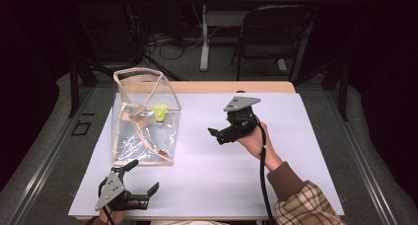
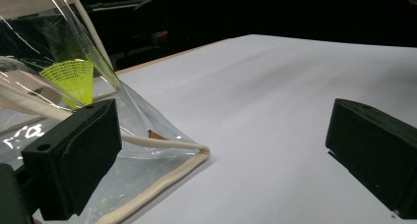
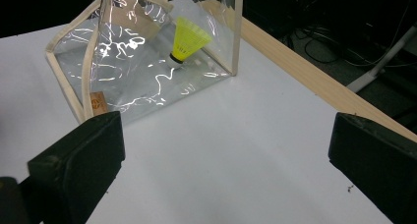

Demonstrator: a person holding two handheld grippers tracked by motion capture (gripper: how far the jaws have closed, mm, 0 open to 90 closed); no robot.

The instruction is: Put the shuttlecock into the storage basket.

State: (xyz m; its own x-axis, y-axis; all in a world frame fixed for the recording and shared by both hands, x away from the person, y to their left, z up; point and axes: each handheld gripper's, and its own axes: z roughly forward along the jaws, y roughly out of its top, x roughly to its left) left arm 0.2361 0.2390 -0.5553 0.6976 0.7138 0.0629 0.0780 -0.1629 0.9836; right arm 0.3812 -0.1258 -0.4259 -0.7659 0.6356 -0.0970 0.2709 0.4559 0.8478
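Observation:
A clear plastic bag (image 1: 143, 136) with beige trim stands on the left of the white sheet (image 1: 276, 136). A yellow shuttlecock (image 1: 160, 111) sits inside it, cork down. My left gripper (image 1: 144, 174) lies at the near left corner, just in front of the bag, open and empty. Its own view has the bag's corner (image 2: 162, 150) beside the left jaw and the shuttlecock (image 2: 71, 79) behind the plastic. A hand holds my right gripper (image 1: 216, 136) mid-table, to the right of the bag, open and pointing at it. Its view looks at the bag (image 3: 128, 71) and the shuttlecock (image 3: 187, 40).
The wooden table edge (image 1: 231, 87) runs along the far side of the sheet. Beyond it are a black chair (image 1: 271, 32), a white table leg (image 1: 204, 37) and cables on the floor. A plaid sleeve (image 1: 300, 205) comes in at the bottom right.

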